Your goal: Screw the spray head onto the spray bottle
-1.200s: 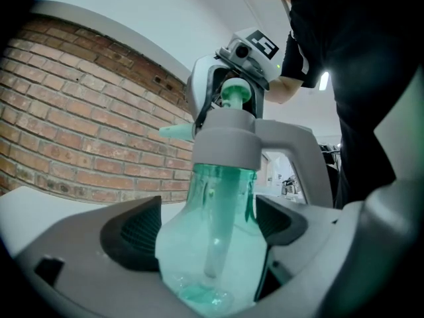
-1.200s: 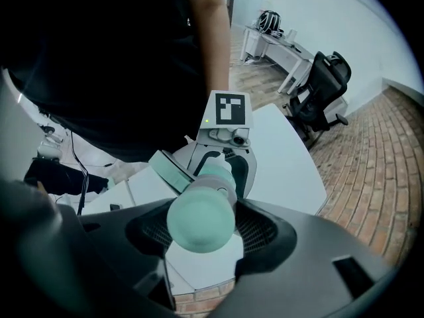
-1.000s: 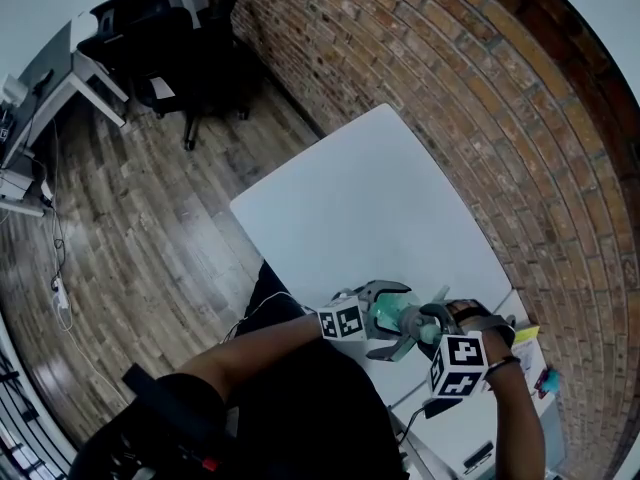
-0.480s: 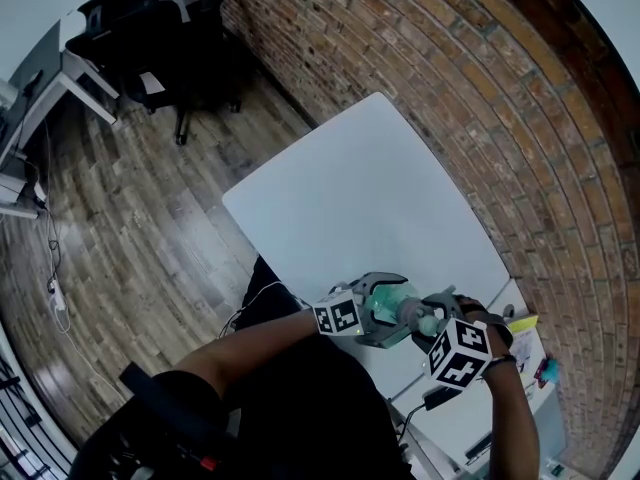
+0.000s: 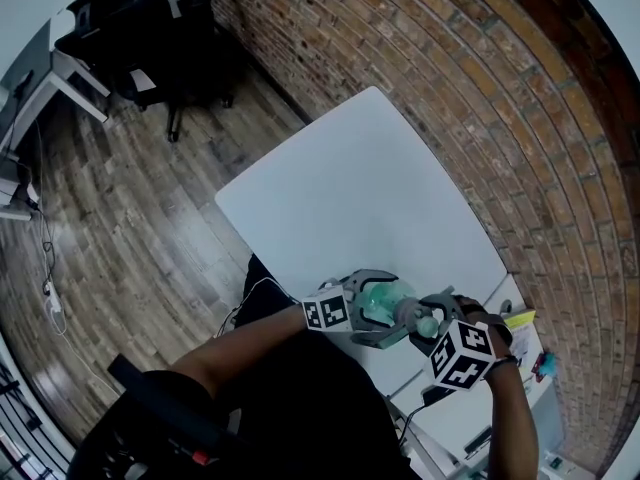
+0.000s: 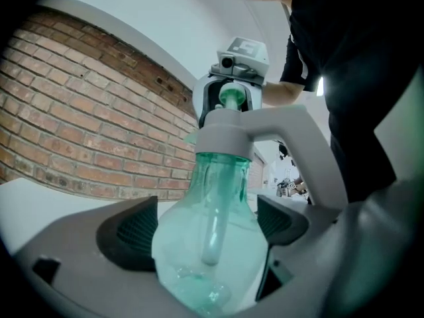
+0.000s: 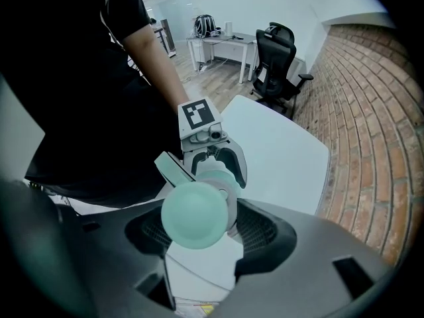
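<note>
A clear green spray bottle (image 6: 211, 244) lies level in the air between the pads of my left gripper (image 6: 209, 229), which is shut on its round body. On the bottle's neck sits the spray head (image 6: 225, 136), with a white collar and green top. My right gripper (image 7: 197, 227) is shut on the spray head (image 7: 194, 214) from above, its pads on either side of it. In the head view, the left gripper (image 5: 372, 310), the bottle (image 5: 382, 301) and the right gripper (image 5: 432, 318) meet over the near edge of the white table (image 5: 360, 198).
A brick wall (image 5: 500, 118) runs along the table's far side. Small things, one yellow (image 5: 520, 320), lie on a second surface at the right. A black office chair (image 5: 150, 38) and a desk stand on the wooden floor at the far left.
The right gripper has rolled around the spray head, and its marker cube shows a turned face. The left gripper and bottle have stayed about where they were.
</note>
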Available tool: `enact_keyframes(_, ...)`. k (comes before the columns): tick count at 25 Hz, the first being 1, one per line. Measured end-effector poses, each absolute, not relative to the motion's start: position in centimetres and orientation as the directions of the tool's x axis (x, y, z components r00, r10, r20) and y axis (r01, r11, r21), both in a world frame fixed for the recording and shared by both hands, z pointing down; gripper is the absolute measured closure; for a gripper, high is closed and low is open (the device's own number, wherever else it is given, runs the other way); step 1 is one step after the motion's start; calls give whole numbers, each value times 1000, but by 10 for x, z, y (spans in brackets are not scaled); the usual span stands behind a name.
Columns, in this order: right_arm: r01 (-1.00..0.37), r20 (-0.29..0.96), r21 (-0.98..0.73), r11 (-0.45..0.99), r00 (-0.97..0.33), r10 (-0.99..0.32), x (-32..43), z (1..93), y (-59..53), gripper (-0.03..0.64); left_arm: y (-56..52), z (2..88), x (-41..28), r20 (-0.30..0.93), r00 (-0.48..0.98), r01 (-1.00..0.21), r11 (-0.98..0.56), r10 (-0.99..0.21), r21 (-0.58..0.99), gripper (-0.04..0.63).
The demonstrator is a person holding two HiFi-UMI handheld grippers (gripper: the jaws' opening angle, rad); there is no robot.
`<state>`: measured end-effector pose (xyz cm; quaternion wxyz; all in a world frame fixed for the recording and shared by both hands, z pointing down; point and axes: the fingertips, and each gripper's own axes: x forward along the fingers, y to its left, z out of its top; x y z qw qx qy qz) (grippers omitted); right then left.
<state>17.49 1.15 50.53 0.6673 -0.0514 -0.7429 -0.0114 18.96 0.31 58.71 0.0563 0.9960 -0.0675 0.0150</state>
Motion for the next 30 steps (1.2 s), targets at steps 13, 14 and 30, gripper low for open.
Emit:
enact_keyframes(13,101,993,-84,991,-71,92,175,507,12,356,3,605,177,-11,995,-99,-980,-103,170,81)
enact_keyframes(14,101,993,-85,991,-72,93,175,507,12,356,4,607,176,-9,995,-98,-980,-102,172,81)
enact_keyframes(30,107,995,-89,990,-41,94,174,508,11,356,17,688,181,215,974,-84,-995,-69,59,81)
